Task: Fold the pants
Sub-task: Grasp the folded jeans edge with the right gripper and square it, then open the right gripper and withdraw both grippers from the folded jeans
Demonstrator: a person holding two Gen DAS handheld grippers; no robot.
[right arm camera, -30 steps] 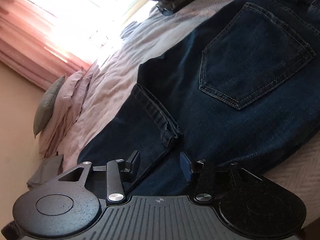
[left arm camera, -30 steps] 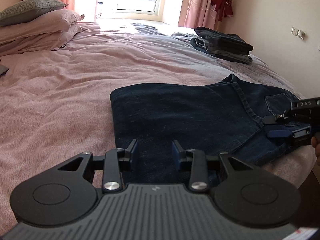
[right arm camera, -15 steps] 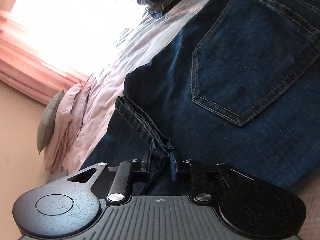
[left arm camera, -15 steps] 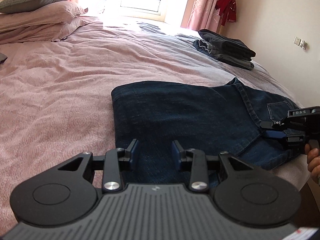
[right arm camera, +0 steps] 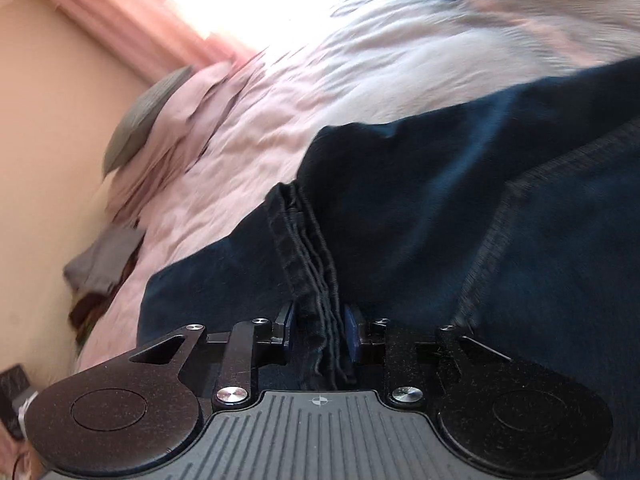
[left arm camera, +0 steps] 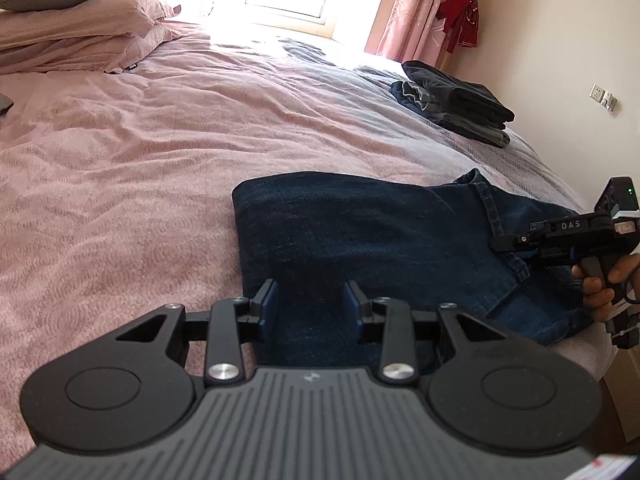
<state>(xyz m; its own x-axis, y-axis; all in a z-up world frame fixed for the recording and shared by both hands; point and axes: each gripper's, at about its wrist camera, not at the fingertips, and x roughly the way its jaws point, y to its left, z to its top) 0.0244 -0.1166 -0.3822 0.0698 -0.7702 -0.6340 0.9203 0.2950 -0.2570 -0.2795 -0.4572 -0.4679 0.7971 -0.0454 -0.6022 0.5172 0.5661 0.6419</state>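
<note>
Dark blue jeans [left arm camera: 360, 240] lie folded on the pink bedspread [left arm camera: 140, 160], waist end to the right. My left gripper [left arm camera: 310, 306] hovers open just above the near left corner of the jeans, nothing between its fingers. In the left wrist view my right gripper [left arm camera: 506, 245] sits at the right side, held by a hand [left arm camera: 600, 288], clamped on the stacked leg hems. The right wrist view shows my right gripper [right arm camera: 320, 330] shut on the bunched hems [right arm camera: 308, 264], lifted off the jeans [right arm camera: 460, 200] beneath.
A stack of folded dark garments [left arm camera: 452, 104] sits at the far right of the bed. Pillows [left arm camera: 76, 20] are piled at the far left. A wall [left arm camera: 560, 60] with a socket runs along the bed's right edge. Wide bare bedspread lies left of the jeans.
My right gripper has closed on the leg hems and lifted them, and its view has swung sharply. The left gripper has stayed open, rising slightly.
</note>
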